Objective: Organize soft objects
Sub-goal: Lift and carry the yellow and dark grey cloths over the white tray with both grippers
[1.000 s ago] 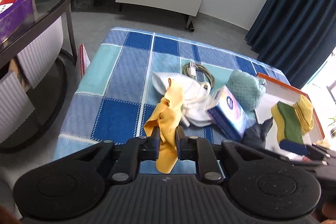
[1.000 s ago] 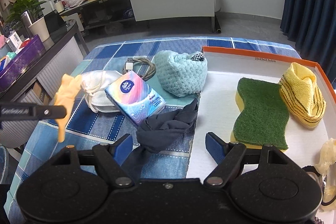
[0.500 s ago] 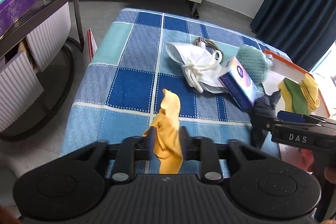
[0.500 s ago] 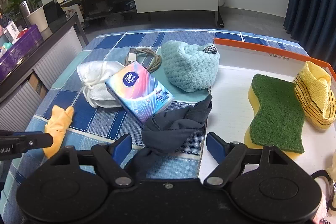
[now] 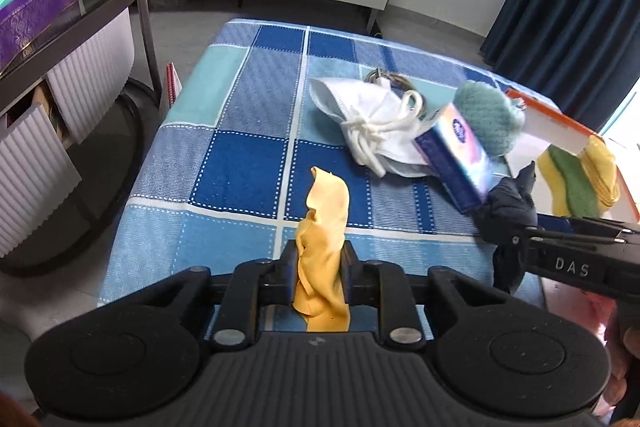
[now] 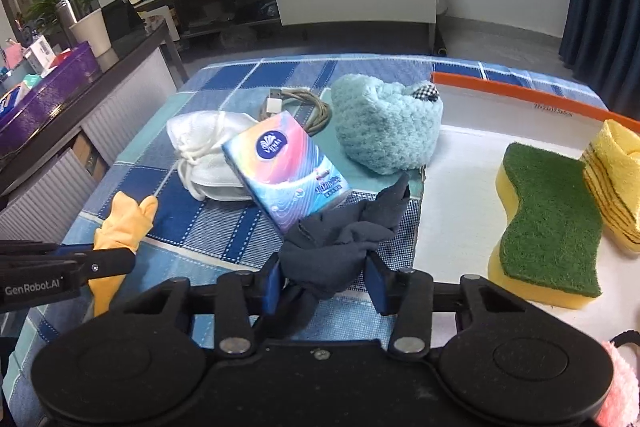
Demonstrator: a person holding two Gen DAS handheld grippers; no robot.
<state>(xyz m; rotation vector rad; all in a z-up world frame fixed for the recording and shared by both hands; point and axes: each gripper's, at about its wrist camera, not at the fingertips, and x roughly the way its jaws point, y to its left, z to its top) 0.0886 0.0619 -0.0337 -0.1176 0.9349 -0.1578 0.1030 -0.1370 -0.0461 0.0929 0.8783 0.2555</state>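
The yellow cloth point(image 5: 322, 251), clamped in the left gripper point(image 5: 319, 269), has been drawn off the white drawstring bag point(image 5: 376, 125) toward the near edge of the table point(image 5: 240, 163); its free end now stands over the checked tablecloth. The right gripper point(image 6: 325, 277) has just been closing its jaws, and they now press the dark cloth point(image 6: 340, 231) on both sides.

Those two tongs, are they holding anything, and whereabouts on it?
Left tongs pinch the yellow cloth near its lower end. Right tongs, just closing, squeeze the dark cloth around its bunched middle.
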